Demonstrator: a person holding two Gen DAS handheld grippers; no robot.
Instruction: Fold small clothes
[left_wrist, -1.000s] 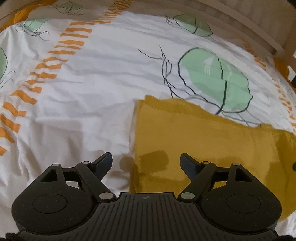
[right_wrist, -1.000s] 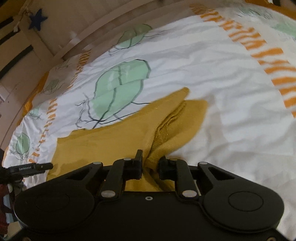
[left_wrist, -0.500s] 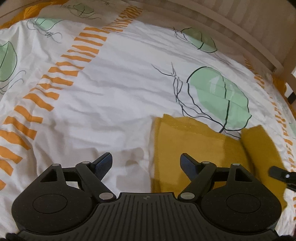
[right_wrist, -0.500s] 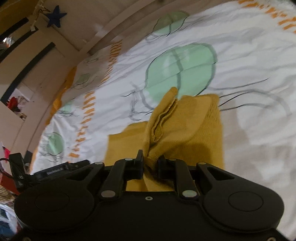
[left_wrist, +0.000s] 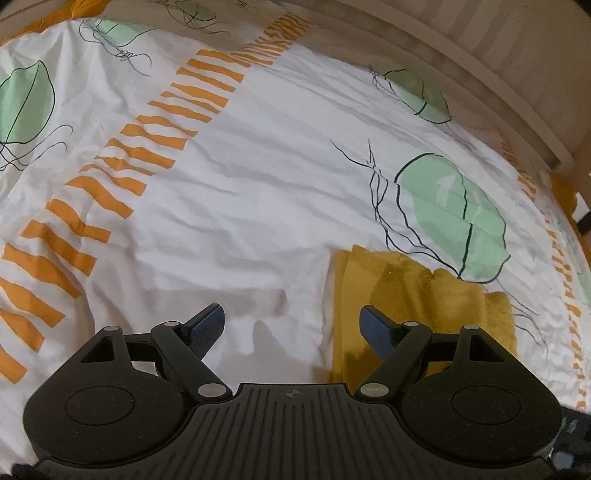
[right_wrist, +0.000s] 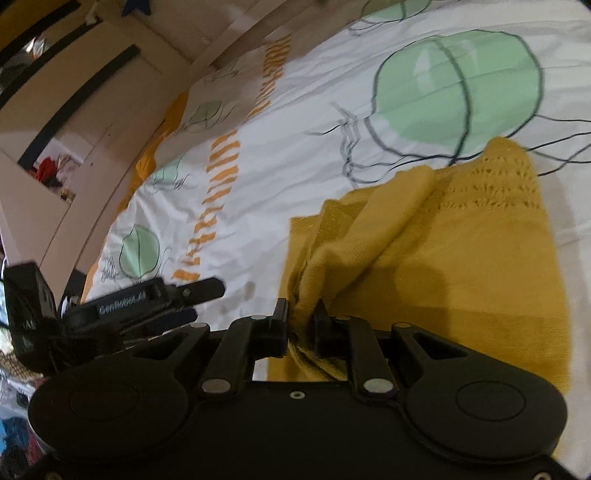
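The mustard garment (right_wrist: 461, 273) lies on the patterned bedsheet (left_wrist: 229, 206), partly folded. Its left edge runs straight, and its knitted hem lies beside a green leaf print. The right gripper (right_wrist: 301, 321) is clamped on a bunched fold of the fabric, jaws nearly together, lifting that fold above the flat layer. The left gripper (left_wrist: 291, 325) hangs with jaws spread wide and holds nothing; its right finger sits over the garment's left edge. Bare sheet extends left and forward of the garment. A wooden bed rail (left_wrist: 480, 70) borders the far side.
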